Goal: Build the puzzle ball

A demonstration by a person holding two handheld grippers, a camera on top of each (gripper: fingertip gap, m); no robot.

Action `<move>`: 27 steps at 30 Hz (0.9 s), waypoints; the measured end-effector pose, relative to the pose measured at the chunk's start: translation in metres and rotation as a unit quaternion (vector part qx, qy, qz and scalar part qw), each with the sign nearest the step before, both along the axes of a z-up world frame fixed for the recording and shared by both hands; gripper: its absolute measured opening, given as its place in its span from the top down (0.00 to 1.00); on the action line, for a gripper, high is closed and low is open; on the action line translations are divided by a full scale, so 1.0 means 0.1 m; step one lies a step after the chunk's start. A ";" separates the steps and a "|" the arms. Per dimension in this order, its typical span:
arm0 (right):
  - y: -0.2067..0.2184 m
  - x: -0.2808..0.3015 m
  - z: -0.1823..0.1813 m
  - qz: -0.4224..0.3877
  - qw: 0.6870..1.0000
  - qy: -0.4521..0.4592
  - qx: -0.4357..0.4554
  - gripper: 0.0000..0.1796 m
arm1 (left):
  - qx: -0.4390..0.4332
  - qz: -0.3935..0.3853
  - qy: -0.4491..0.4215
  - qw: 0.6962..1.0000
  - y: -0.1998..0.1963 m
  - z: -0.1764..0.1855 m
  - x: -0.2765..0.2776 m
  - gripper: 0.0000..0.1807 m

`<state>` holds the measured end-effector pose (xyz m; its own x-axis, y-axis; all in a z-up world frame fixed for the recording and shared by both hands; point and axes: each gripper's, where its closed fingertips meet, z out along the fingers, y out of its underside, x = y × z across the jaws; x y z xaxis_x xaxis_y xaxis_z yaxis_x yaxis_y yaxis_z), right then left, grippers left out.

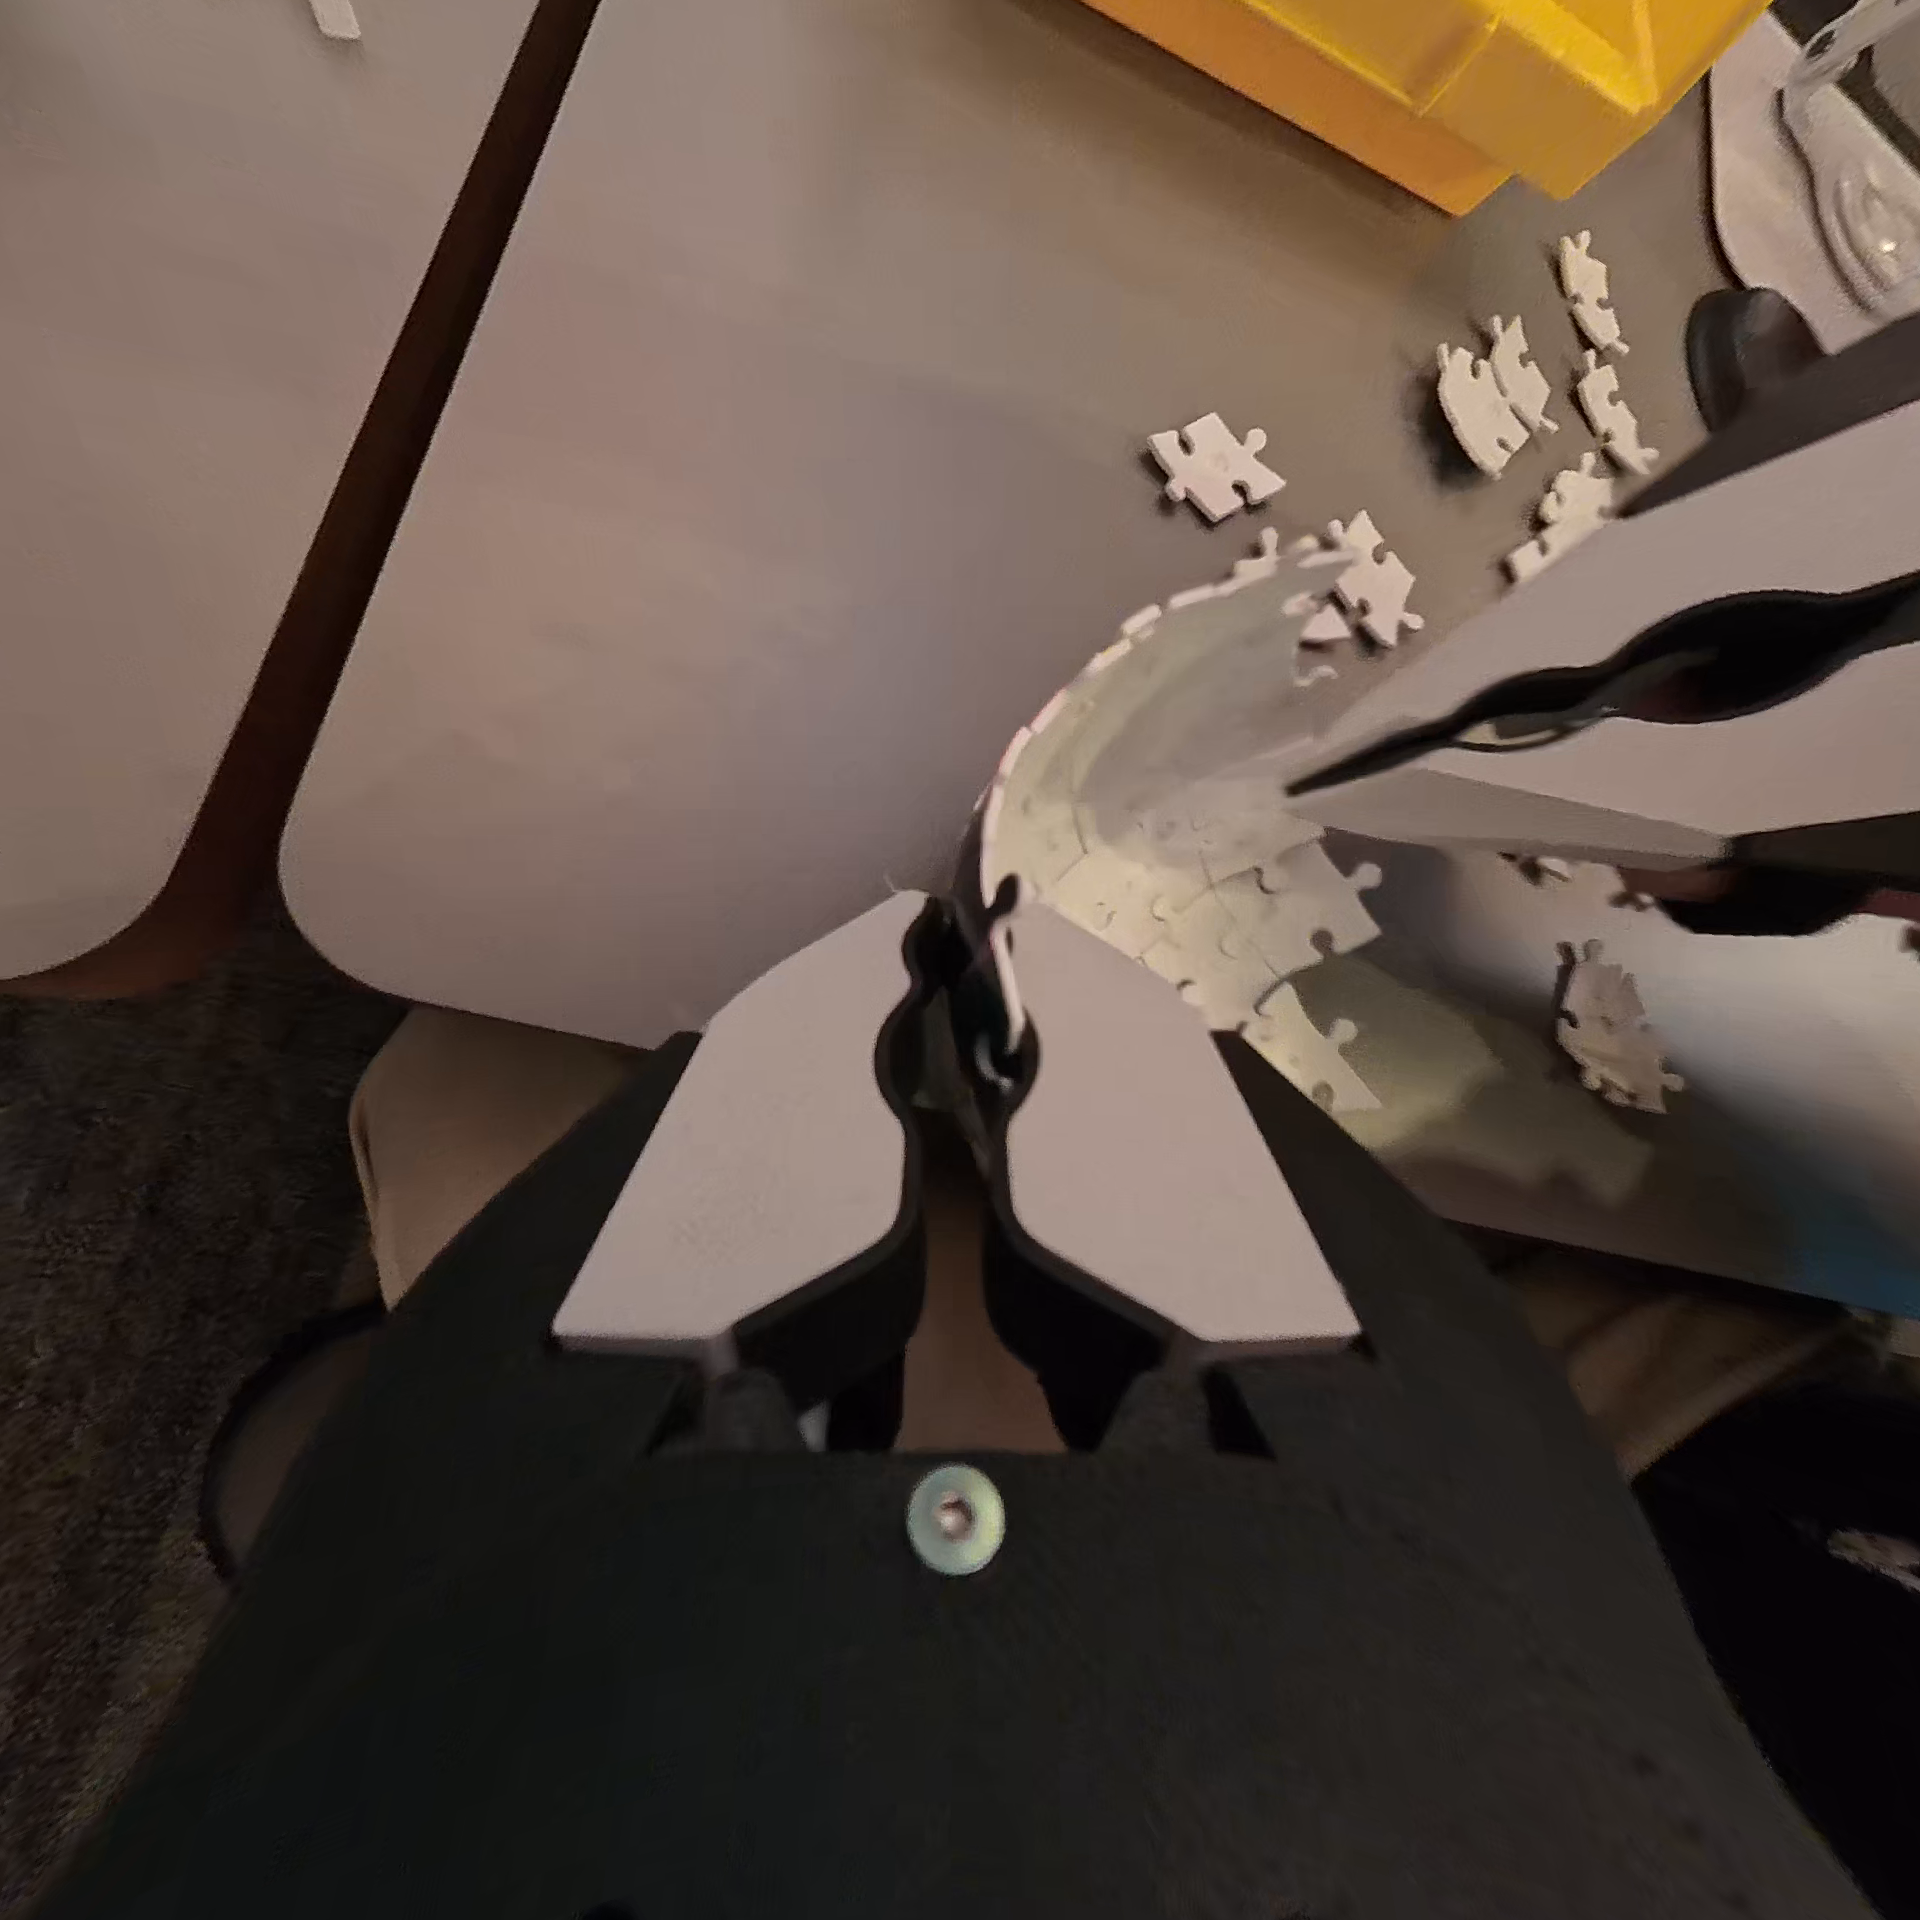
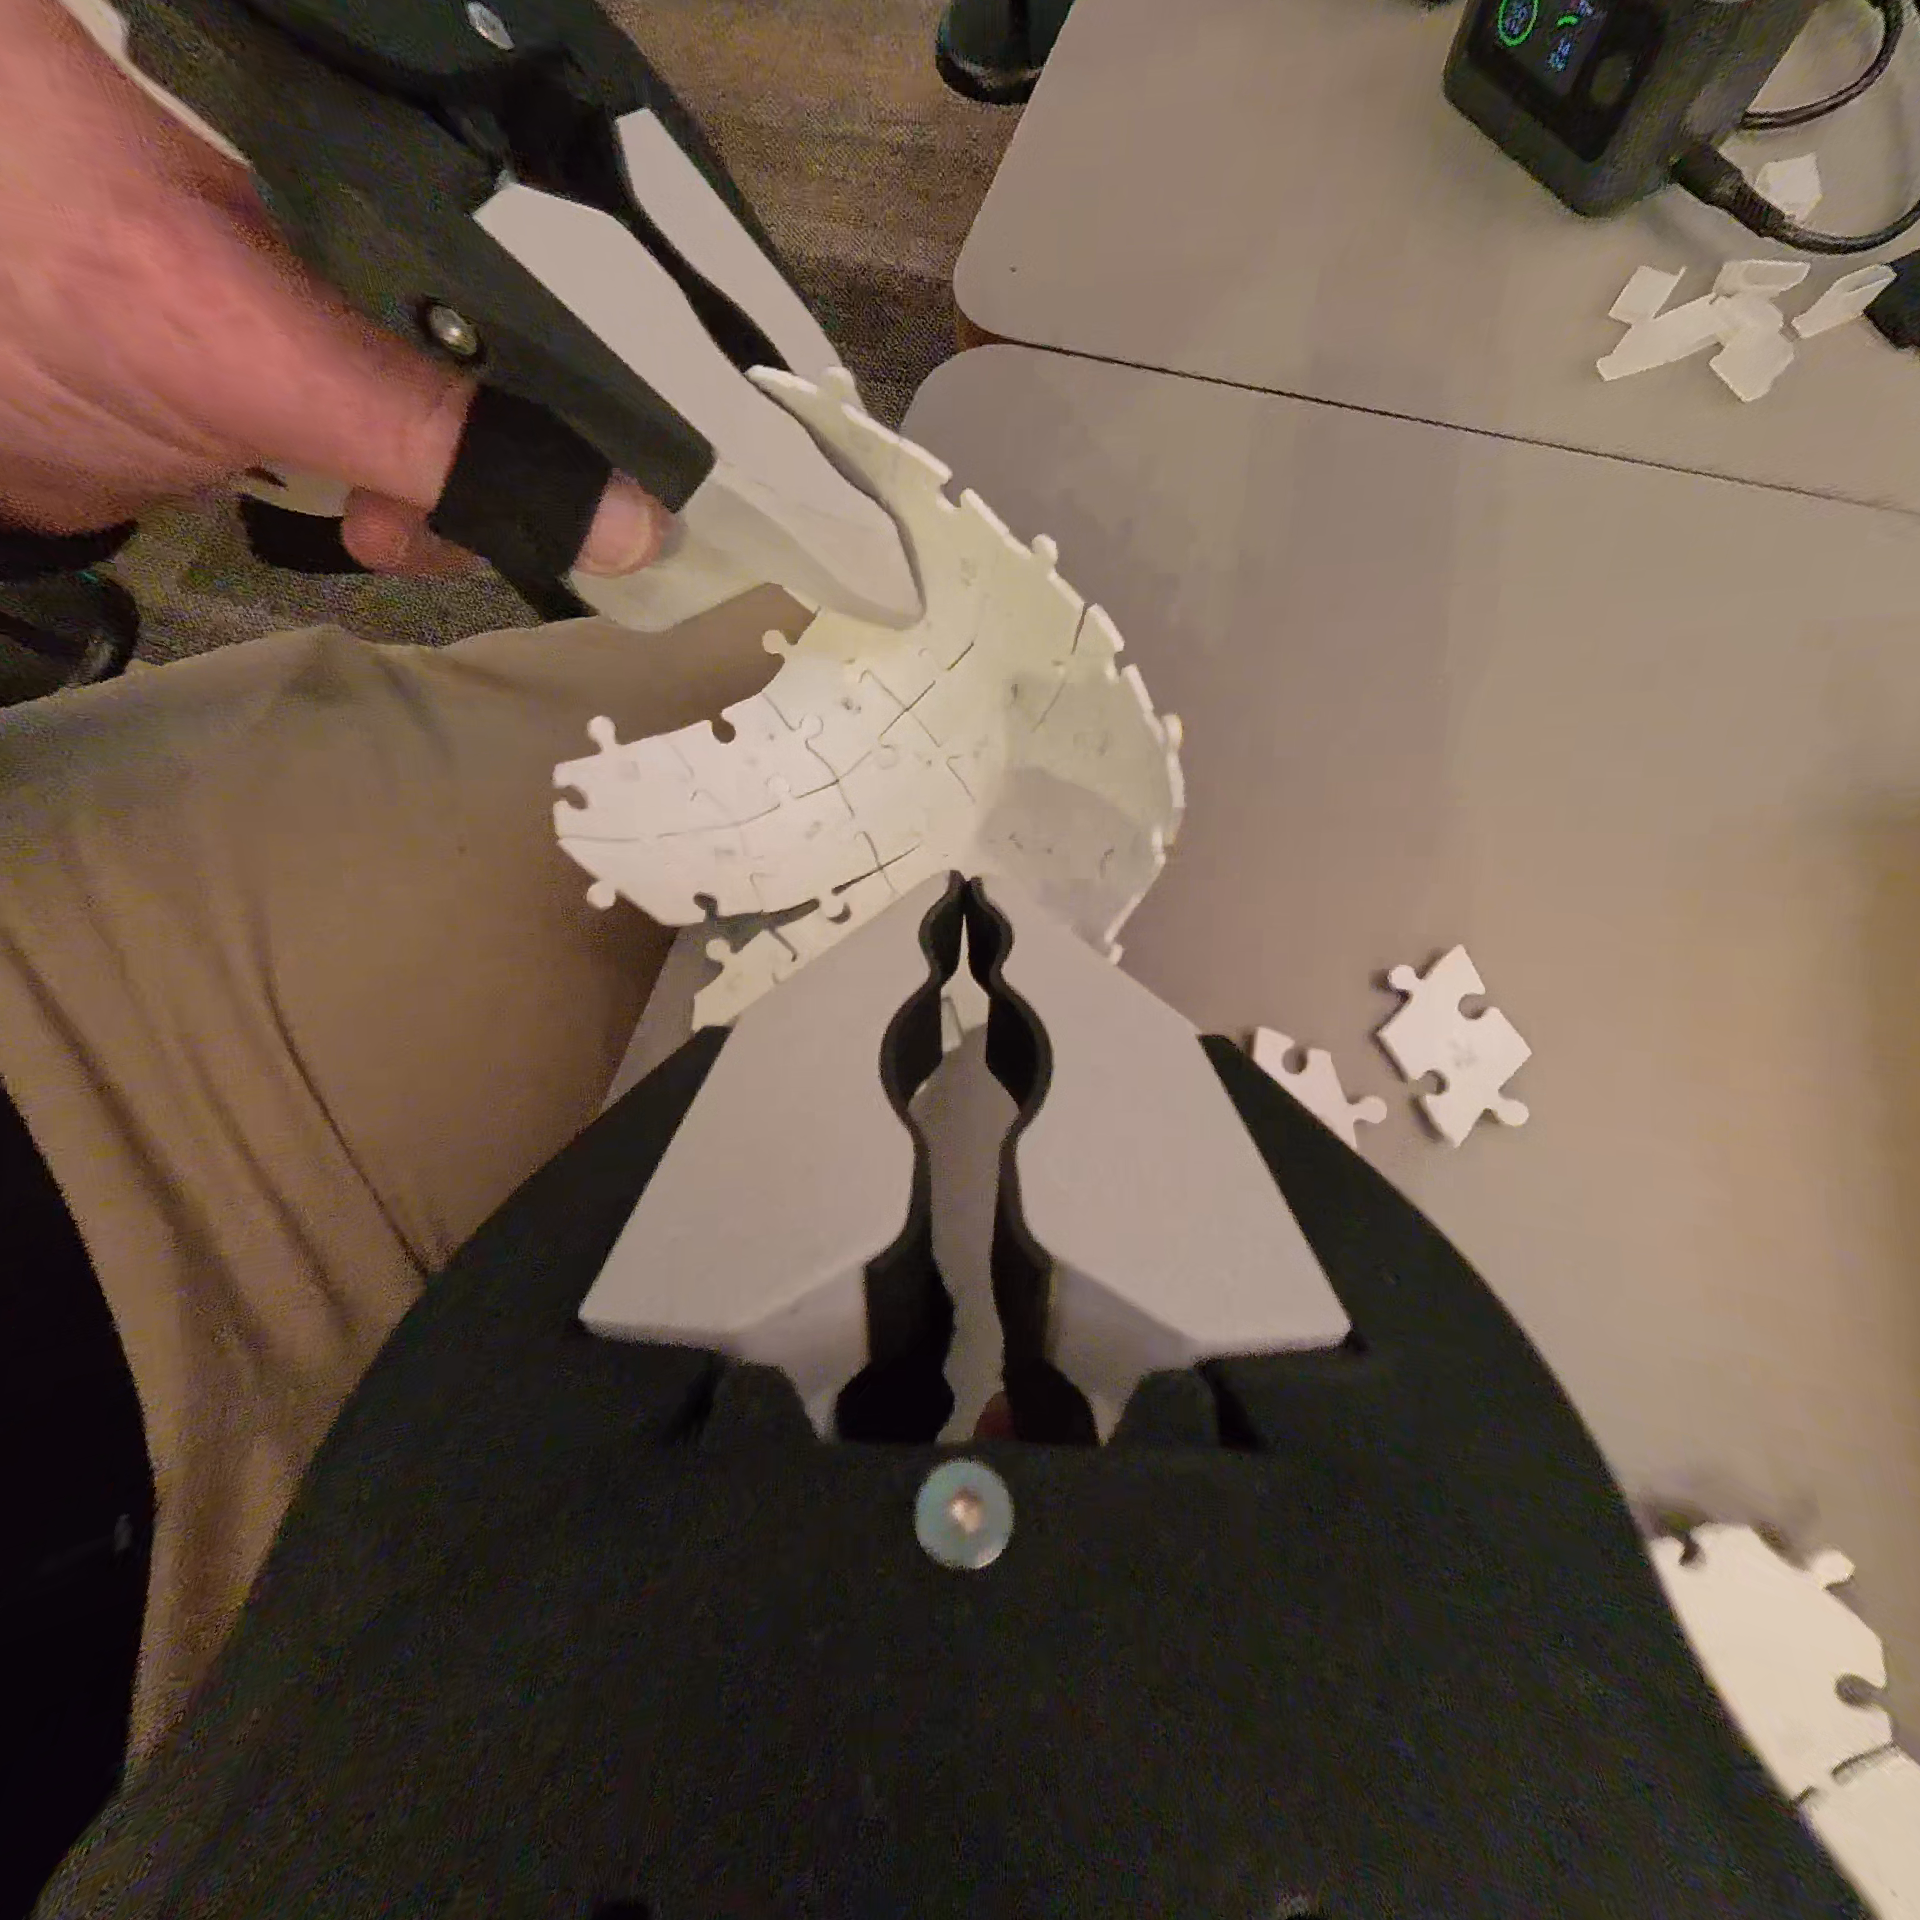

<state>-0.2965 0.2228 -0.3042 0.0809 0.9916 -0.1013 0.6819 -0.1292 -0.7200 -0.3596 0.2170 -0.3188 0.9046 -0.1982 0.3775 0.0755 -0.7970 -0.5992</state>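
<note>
Left gripper (image 1: 971, 925) pinched the curved shell's (image 2: 935, 748) rim; right gripper (image 2: 961, 896), closed, nipped its opposite edge. Mid-assembly; next, pick a loose piece (image 2: 1455, 1049).

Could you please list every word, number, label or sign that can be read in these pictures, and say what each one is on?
Nothing here can be read.
Dark device on the far table: its small screen shows green and blue readouts, too small and blurred to read.
Puzzle shell: faint grey marks on several pieces, too faint to read.
Loose puzzle piece: one faint mark, unreadable.
Yellow box: no writing visible.
</note>
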 end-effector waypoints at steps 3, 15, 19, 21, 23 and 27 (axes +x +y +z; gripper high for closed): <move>-0.13 0.18 0.00 0.006 1.000 -0.007 -0.003 1.00 | 0.010 0.007 0.009 1.000 0.02 -0.01 0.02 0.98; -0.02 0.59 -0.28 -0.082 0.994 -0.032 -0.059 0.93 | 0.075 0.024 0.052 0.996 0.18 0.05 0.14 0.98; -0.03 0.51 -0.32 -0.106 0.984 0.009 -0.142 0.90 | 0.101 0.033 0.056 0.993 0.22 0.06 0.17 0.98; -0.01 0.48 -0.31 -0.120 0.976 0.028 -0.179 0.90 | 0.109 0.037 0.059 0.992 0.24 0.06 0.18 0.98; 0.04 0.47 -0.29 -0.126 0.975 0.033 -0.180 0.91 | 0.116 0.039 0.058 0.991 0.25 0.07 0.20 0.98; 0.08 0.45 -0.30 -0.133 0.972 0.037 -0.189 0.92 | 0.129 0.043 0.057 0.989 0.26 0.09 0.18 0.98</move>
<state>-0.2510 0.2307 -0.3340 0.3087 0.8273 -0.4693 0.5367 -0.5589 -0.6321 -0.3412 0.2431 -0.3103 0.9563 -0.1944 0.2183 0.0564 -0.6103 -0.7902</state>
